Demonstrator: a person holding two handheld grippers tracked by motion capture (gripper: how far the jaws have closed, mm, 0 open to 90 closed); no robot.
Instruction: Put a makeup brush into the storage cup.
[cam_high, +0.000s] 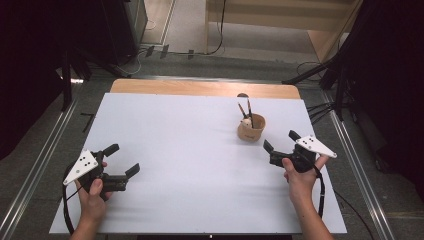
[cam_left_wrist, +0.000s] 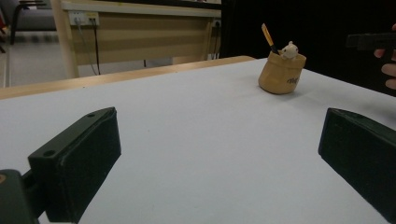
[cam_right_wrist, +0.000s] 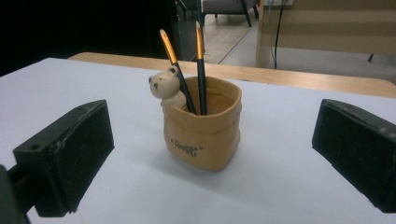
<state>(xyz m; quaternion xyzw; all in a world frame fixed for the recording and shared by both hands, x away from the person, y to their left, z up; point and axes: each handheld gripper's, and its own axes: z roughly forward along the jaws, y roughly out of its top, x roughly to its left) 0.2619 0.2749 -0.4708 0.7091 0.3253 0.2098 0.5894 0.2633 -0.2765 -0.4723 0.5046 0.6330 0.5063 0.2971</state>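
Both grippers low, seemingly agape.

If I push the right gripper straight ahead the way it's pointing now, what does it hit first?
Most likely the tan pen holder, which sits centred between the right gripper's open jaws with bare white table before it. The two pens and bear figure stand in it.

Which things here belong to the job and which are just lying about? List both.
Likely job (none stated):
- pot, nearest the right hand-held gripper
- two brushes in it
- bear on its rim

Lying about:
- cables on the floor
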